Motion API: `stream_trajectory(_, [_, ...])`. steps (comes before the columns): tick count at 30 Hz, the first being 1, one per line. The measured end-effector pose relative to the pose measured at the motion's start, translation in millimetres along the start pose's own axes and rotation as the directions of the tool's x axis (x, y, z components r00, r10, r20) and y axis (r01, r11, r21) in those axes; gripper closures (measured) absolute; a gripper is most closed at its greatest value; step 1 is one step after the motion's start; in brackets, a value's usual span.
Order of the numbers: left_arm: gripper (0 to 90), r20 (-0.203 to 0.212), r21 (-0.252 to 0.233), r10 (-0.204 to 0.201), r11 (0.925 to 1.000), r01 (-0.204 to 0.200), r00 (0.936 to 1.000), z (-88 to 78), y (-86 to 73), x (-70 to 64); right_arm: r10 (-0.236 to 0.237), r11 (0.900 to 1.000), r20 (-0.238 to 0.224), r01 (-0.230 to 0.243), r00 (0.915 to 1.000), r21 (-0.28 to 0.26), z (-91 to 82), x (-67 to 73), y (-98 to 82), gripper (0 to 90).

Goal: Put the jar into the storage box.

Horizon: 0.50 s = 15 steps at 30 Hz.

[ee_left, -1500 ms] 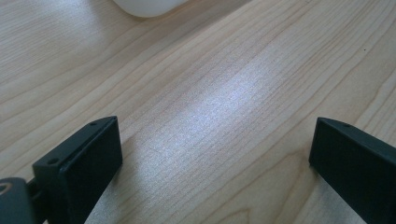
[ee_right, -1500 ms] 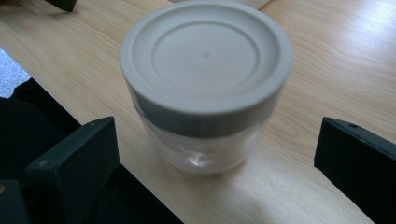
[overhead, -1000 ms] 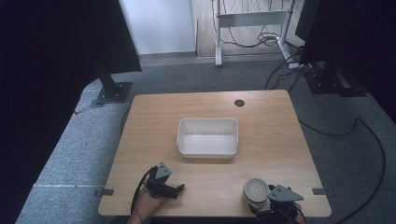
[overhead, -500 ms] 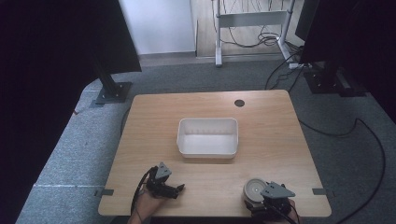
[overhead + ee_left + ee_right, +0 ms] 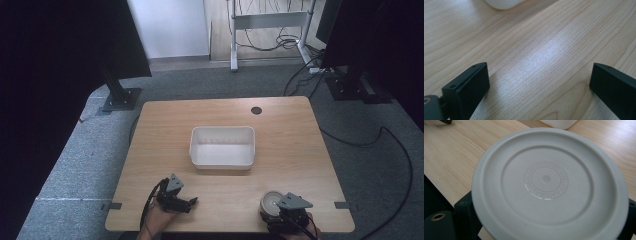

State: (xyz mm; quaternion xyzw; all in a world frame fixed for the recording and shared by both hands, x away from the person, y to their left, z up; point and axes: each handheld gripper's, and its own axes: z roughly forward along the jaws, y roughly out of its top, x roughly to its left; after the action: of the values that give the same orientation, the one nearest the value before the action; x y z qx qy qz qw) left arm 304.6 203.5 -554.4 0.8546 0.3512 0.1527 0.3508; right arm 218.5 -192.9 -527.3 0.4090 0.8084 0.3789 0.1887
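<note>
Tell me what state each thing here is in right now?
Left gripper: open, nothing between the jaws, low over the table.
Right gripper: jaws on either side of the can; grip unclear.
Can: upright, lid on, near the table's front edge.
Tub: upright, empty, mid-table.

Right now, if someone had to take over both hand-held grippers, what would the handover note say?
Left hand-held gripper: open, nothing between its jaws, low over bare table at the near edge.
Right hand-held gripper: jaws either side of the round grey lid; whether they grip it is unclear.
White tub: mid-table, looks empty.
Done: lid reached.
Probably left: secure the lid and carry it to the tub.
</note>
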Motion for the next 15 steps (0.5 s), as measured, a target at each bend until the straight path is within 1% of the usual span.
stream_trajectory(2, [2.4, 0.000, 0.000, 0.000, 1.0000, 0.000, 1.0000, 0.0, 0.0, 0.0, -0.003, 1.000, 0.004, 0.003, 1.0000, 0.002, 0.0, 0.2, 0.4, 9.1])
stream_trajectory(3, [2.4, 0.000, 0.000, 0.000, 1.0000, 0.000, 1.0000, 0.0, 0.0, 0.0, -0.012, 1.000, 0.020, 0.012, 0.9997, 0.005, 0.0, 0.6, 1.5, 9.1])
stream_trajectory(4, [2.4, 0.000, 0.000, 0.000, 1.0000, 0.000, 1.0000, 0.0, 0.0, 0.0, -0.013, 1.000, 0.023, 0.013, 0.9996, 0.005, 0.1, 0.7, 2.1, 9.1])
stream_trajectory(15, [2.4, 0.000, 0.000, 0.000, 1.0000, 0.000, 1.0000, 0.0, 0.0, 0.0, -0.005, 1.000, 0.010, 0.005, 0.9999, -0.011, 2.1, 1.0, 9.8, 9.2])
